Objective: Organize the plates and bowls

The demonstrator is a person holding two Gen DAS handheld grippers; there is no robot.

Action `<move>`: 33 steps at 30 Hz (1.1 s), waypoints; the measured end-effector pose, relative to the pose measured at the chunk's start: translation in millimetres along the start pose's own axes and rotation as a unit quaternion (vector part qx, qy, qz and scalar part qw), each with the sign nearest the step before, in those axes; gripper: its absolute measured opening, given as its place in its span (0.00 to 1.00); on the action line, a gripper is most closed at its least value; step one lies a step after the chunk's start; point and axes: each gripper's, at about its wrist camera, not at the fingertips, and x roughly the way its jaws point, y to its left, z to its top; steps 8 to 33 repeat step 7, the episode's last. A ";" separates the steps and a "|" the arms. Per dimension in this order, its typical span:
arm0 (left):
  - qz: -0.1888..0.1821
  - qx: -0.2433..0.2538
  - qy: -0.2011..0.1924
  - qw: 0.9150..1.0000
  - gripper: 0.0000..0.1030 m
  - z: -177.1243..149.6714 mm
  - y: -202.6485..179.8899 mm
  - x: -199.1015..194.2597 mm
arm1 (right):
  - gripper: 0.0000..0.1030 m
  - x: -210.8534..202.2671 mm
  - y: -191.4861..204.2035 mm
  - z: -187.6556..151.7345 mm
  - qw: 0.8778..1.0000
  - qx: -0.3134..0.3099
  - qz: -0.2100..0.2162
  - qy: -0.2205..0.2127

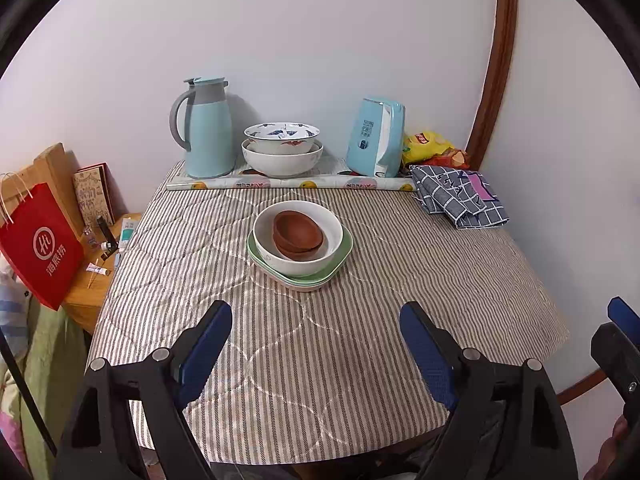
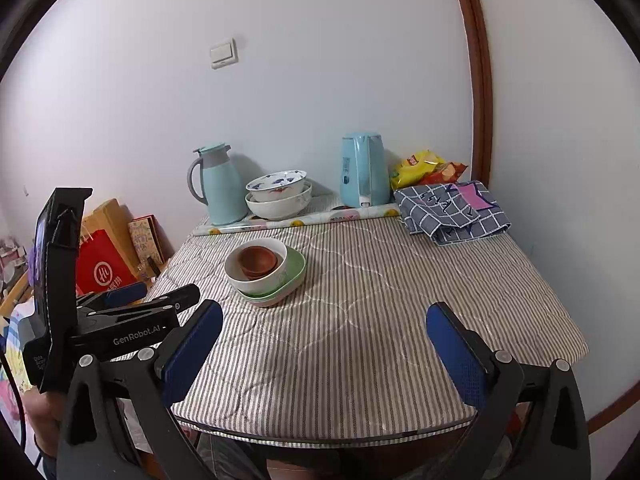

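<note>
A stack sits mid-table: brown bowls [image 1: 298, 234] nested in a white bowl [image 1: 298, 256] on green and white plates [image 1: 344, 250]. It also shows in the right wrist view, with the brown bowls [image 2: 258, 261], white bowl [image 2: 250, 276] and green plate [image 2: 296, 270]. A patterned bowl [image 1: 282, 136] sits in a large white bowl [image 1: 282, 162] at the back; these show in the right wrist view too [image 2: 278, 186]. My left gripper [image 1: 316, 320] is open and empty, near the front edge, short of the stack. My right gripper [image 2: 324, 324] is open and empty, right of the stack.
At the back stand a blue thermos [image 1: 206, 130], a blue kettle [image 1: 378, 138], snack bags [image 1: 430, 146] and a folded checked cloth [image 1: 458, 196]. A side table [image 1: 90, 292] with a red bag [image 1: 38, 246] stands left. The wall is close on the right.
</note>
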 end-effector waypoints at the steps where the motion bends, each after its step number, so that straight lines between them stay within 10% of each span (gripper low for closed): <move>1: 0.000 -0.001 0.000 1.000 0.83 -0.1 0.4 0.4 | 0.98 0.1 -0.1 -0.1 1.000 0.000 0.000 0.000; 33: 0.001 -0.001 -0.002 1.000 0.83 0.0 1.6 2.6 | 0.98 0.4 0.5 -0.1 1.000 0.000 -0.003 0.001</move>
